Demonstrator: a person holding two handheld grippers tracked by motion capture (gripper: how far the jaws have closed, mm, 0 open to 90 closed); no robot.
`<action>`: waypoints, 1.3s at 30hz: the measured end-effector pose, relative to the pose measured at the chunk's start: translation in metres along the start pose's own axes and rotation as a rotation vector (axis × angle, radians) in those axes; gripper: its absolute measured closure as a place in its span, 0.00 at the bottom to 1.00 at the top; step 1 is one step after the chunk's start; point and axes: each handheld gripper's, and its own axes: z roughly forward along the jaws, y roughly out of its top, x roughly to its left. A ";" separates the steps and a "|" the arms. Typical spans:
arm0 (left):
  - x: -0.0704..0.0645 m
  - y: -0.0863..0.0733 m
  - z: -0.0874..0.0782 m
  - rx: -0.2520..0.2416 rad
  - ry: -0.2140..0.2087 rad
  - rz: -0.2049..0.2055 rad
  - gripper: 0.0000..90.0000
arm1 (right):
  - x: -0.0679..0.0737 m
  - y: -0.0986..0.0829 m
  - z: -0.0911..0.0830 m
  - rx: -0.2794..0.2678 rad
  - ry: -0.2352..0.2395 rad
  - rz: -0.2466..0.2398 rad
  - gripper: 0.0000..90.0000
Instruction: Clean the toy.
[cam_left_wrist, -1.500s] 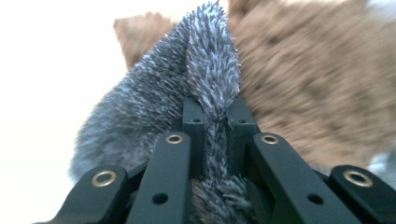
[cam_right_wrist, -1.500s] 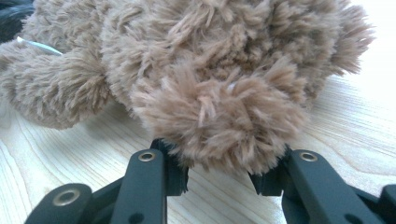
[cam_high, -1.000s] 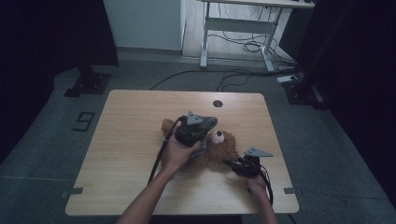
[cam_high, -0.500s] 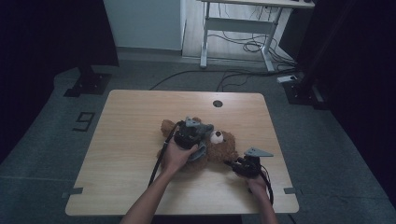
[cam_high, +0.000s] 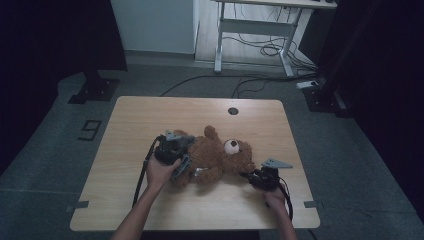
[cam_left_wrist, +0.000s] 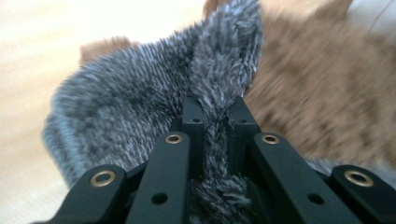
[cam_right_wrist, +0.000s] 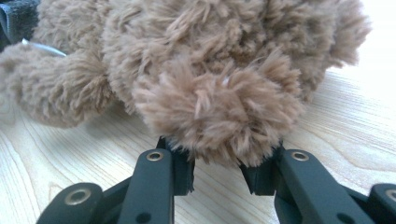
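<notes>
A brown teddy bear (cam_high: 215, 155) lies on its back in the middle of the wooden table (cam_high: 150, 115), its white muzzle facing up. My left gripper (cam_high: 180, 150) is at the bear's left end. In the left gripper view it (cam_left_wrist: 217, 105) is shut on a fold of grey fuzzy fabric (cam_left_wrist: 116, 107), with the brown fur just behind. My right gripper (cam_high: 252, 176) sits low on the table by the bear's head. In the right gripper view its jaws (cam_right_wrist: 217, 158) clamp a fluffy brown tuft of the bear (cam_right_wrist: 210, 70); ear or paw, I cannot tell.
A round cable hole (cam_high: 232, 111) sits near the table's far edge. Beyond the table stand a white desk frame (cam_high: 255, 25) with loose cables on the floor and a black stand foot (cam_high: 95, 90) at the left. Bare wood surrounds the bear.
My left gripper has moved left and slightly toward the person, from over the bear's middle to its left end, keeping hold of the grey fabric. The right gripper has stayed put.
</notes>
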 end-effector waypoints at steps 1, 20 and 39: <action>0.001 -0.004 0.001 0.003 0.004 -0.005 0.90 | 0.000 0.000 0.000 0.002 -0.001 -0.002 0.75; -0.025 0.041 -0.020 -0.084 -0.025 0.056 0.90 | -0.001 0.000 0.001 0.003 0.001 0.009 0.76; -0.055 0.038 0.024 -0.045 -0.108 0.084 0.90 | -0.004 0.002 -0.008 -0.003 0.031 0.029 0.48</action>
